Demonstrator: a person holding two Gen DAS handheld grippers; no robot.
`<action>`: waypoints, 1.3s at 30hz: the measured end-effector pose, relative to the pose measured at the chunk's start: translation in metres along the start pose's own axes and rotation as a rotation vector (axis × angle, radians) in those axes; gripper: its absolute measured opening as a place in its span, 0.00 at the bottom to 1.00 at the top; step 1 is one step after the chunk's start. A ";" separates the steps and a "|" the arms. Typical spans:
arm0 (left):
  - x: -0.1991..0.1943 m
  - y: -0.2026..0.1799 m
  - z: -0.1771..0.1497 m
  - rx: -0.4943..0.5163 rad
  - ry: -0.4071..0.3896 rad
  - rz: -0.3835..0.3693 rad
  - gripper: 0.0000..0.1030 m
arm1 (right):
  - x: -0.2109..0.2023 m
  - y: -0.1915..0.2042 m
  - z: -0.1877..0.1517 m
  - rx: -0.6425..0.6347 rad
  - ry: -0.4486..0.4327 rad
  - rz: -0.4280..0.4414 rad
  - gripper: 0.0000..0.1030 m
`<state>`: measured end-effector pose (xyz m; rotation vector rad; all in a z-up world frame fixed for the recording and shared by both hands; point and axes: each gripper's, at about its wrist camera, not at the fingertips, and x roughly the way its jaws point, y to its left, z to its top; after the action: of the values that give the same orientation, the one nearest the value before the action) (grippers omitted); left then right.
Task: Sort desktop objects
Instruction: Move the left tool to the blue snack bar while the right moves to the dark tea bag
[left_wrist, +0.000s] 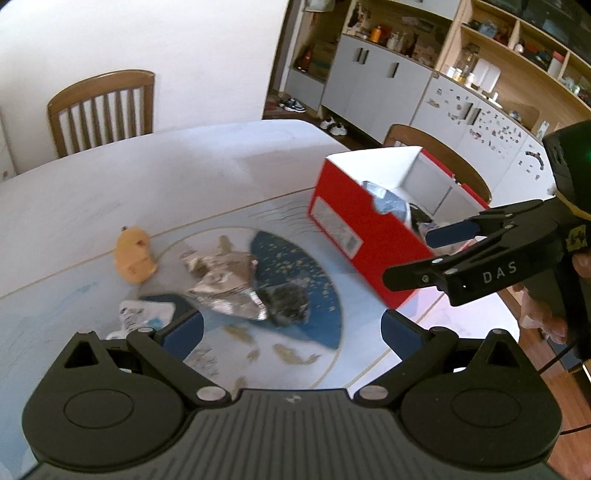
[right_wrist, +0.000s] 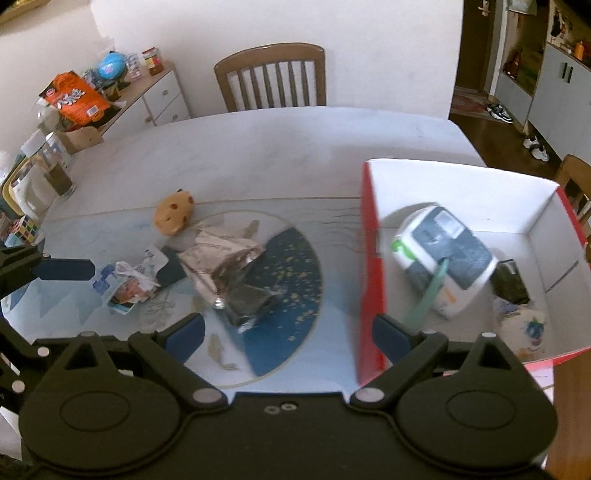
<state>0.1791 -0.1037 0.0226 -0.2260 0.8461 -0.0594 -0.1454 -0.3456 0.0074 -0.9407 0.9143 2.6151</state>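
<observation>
Both grippers hang spread and empty above the tabletop (right_wrist: 258, 147); the left gripper (left_wrist: 291, 328) faces the silver foil bag (left_wrist: 225, 288), which lies on the blue mat, touching a dark packet (left_wrist: 288, 308); the right gripper (right_wrist: 288, 334) hovers by the red box (right_wrist: 371, 266), where a white carton (right_wrist: 443, 258) already lies. The foil bag looks like the next pick; come down over its middle, close gently since foil slips and crumples, lift clear of the box wall, then release inside.
</observation>
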 end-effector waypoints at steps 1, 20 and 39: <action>-0.001 0.005 -0.003 -0.006 -0.001 0.007 1.00 | 0.002 0.005 0.000 0.000 0.001 0.000 0.95; -0.001 0.089 -0.042 -0.129 0.007 0.077 1.00 | 0.040 0.040 0.002 0.008 0.035 -0.016 0.96; 0.035 0.148 -0.055 -0.189 0.065 0.144 1.00 | 0.097 0.035 0.008 0.043 0.101 -0.053 0.96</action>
<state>0.1557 0.0262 -0.0710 -0.3410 0.9312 0.1492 -0.2376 -0.3687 -0.0329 -1.0790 0.9521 2.5135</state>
